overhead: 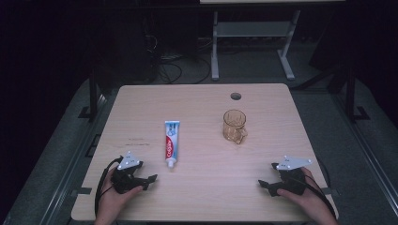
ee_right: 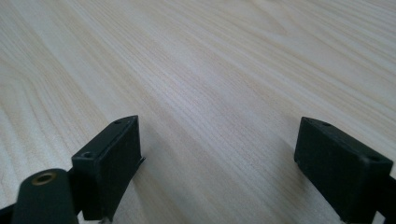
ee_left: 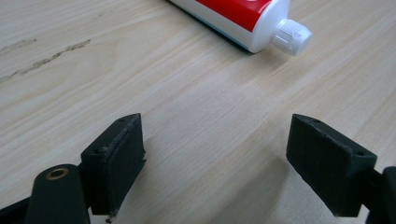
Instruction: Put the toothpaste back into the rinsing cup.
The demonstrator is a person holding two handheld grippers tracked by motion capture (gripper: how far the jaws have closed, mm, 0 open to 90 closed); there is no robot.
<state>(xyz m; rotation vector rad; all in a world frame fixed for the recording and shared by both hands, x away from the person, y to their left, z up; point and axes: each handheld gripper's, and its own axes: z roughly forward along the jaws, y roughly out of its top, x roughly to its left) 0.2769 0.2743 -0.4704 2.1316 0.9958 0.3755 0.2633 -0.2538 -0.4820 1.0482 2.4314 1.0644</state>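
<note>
On the pale wooden table (overhead: 202,187) in front of me the grain runs smooth, with a few faint scuff marks left of the middle and a round cable hole (overhead: 235,96) near the far edge. Beyond it the room is dark: grey floor, loose cables and the white legs of another desk (overhead: 286,58). A clear amber mug (overhead: 233,125) stands upright right of the middle, handle turned toward me, and it looks empty as far as I can tell. A tube of toothpaste (overhead: 171,143) lies flat left of the middle, its white cap pointing toward me. My left tongs (overhead: 149,179) rest on the near left of the table, jaws spread wide with nothing between them; in the left gripper view the tube's capped end (ee_left: 292,36) lies just ahead, apart from the jaws. My right tongs (overhead: 265,183) rest on the near right, well apart from the mug, jaws likewise wide over bare wood.
</note>
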